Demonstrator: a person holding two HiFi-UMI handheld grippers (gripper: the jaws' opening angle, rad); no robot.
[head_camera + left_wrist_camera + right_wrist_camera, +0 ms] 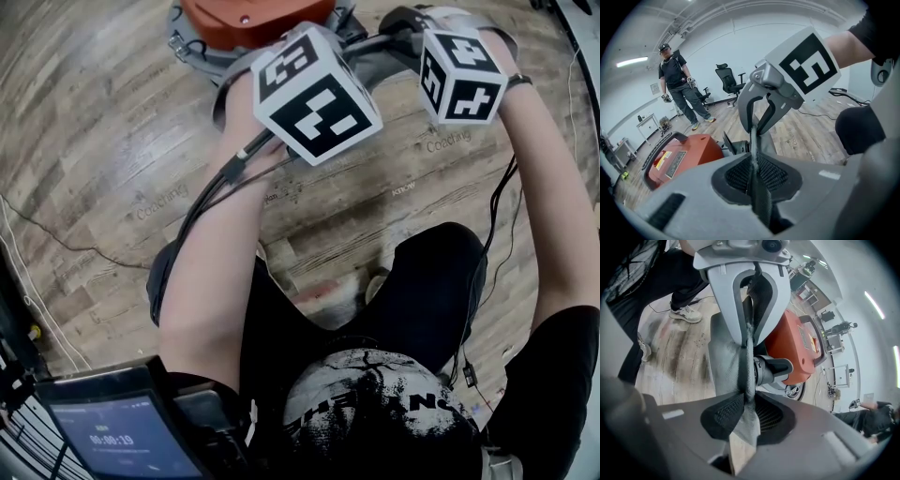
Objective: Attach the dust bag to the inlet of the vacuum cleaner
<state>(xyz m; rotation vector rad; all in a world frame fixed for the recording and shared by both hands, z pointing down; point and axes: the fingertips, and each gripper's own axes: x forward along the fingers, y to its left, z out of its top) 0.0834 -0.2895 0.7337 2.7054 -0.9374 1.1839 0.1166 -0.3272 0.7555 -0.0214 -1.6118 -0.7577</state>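
The grey fabric dust bag hangs pinched between both grippers, which face each other. In the right gripper view my right gripper is shut on the bag's seam, with my left gripper clamping the same seam from above. The left gripper view shows my left gripper shut on the thin bag edge, and the right gripper meets it from the far side. The orange vacuum cleaner stands just behind, its black inlet tube pointing at the bag. In the head view both marker cubes hide the jaws.
Wooden floor all around. A person stands behind the vacuum, and office chairs sit along the far wall. Cables trail on the floor at the left. My own legs and shoes are close by.
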